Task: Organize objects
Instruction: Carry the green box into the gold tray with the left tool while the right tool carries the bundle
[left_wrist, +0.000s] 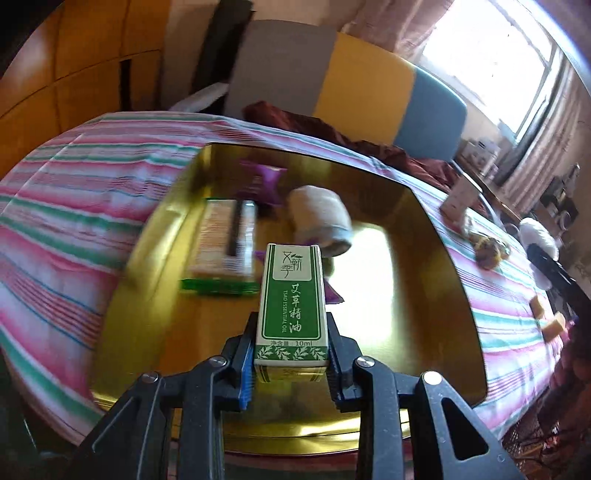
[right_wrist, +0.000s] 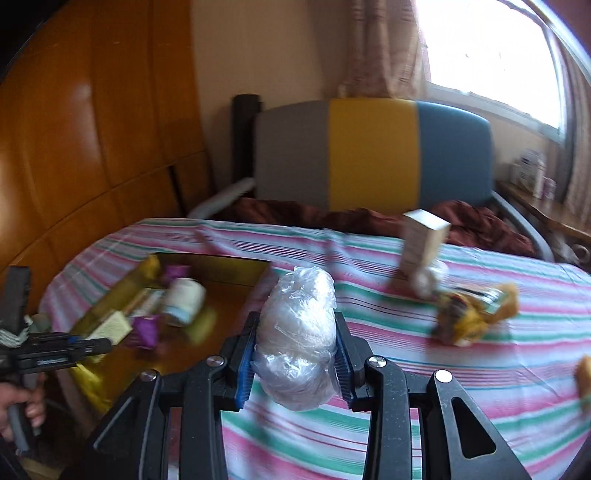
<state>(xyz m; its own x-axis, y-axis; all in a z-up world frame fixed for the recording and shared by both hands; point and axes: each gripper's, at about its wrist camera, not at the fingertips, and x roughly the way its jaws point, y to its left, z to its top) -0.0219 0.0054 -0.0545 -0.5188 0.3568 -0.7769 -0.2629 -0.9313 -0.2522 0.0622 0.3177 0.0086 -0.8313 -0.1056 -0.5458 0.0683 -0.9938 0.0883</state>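
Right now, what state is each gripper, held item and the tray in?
left gripper: shut on green box
green box: upright, held above tray
right gripper: shut on plastic-wrapped bundle
plastic-wrapped bundle: held above striped cloth
gold tray: open, partly filled

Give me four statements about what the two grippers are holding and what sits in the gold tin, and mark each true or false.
1. The left gripper is shut on a green and white essential oil box. True.
2. The right gripper is open, holding nothing. False: it grips a clear plastic bundle.
3. The gold tin holds purple packets. True.
4. The yellow snack packet lies inside the tin. False: it lies on the striped cloth.
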